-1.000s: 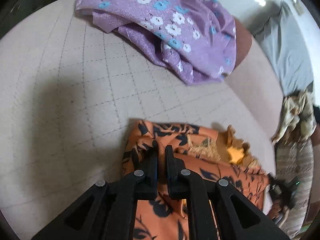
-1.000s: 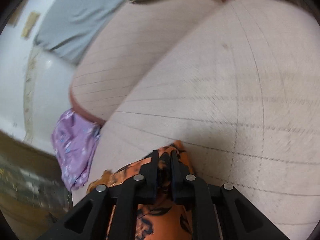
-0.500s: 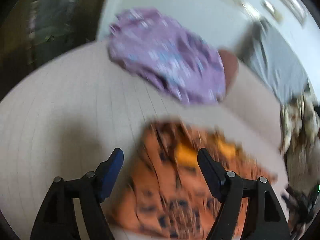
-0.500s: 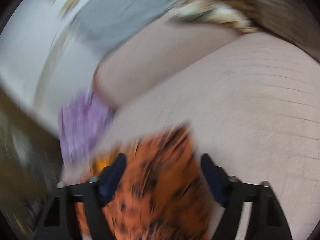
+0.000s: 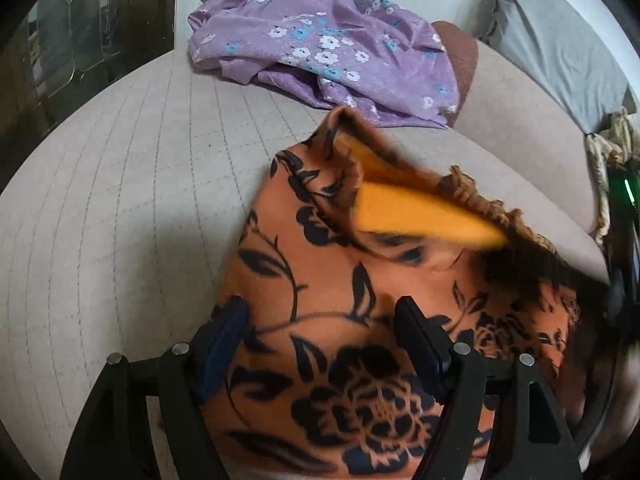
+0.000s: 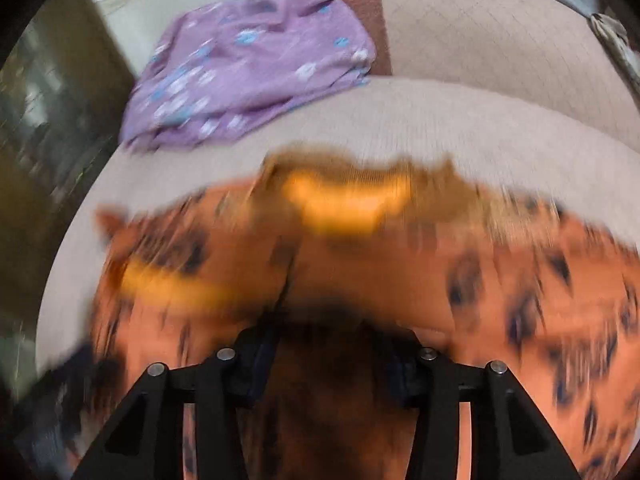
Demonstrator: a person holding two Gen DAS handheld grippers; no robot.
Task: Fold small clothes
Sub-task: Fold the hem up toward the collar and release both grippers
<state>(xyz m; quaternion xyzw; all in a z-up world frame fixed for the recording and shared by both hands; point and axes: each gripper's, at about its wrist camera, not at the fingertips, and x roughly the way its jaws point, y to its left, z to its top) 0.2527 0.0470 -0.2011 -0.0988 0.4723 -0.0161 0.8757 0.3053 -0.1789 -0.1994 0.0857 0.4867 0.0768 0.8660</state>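
An orange garment with a black flower print [image 5: 320, 280] lies on the beige quilted cushion [image 5: 120, 200], its yellow-orange lining [image 5: 420, 212] showing at a turned-up far edge. My left gripper [image 5: 318, 312] hovers over the near part of it, open, with its pads apart and pressing on nothing. The right wrist view is blurred by motion. There the same orange garment [image 6: 400, 272] spreads across the frame. My right gripper [image 6: 330, 340] is low over it with its jaws closing. Dark orange cloth lies between the fingers, and the pads do not press on it.
A purple garment with blue and white flowers [image 5: 328, 44] lies crumpled at the far end of the cushion, also in the right wrist view [image 6: 248, 64]. A grey pillow [image 5: 560, 52] and a beige cloth bundle [image 5: 608, 148] sit at the right. Dark furniture [image 5: 80, 32] stands beyond the left edge.
Both grippers were shut on the orange garment a second ago and have let it go. The left pulled back and opened wide; the right swung quickly sideways over the cloth.
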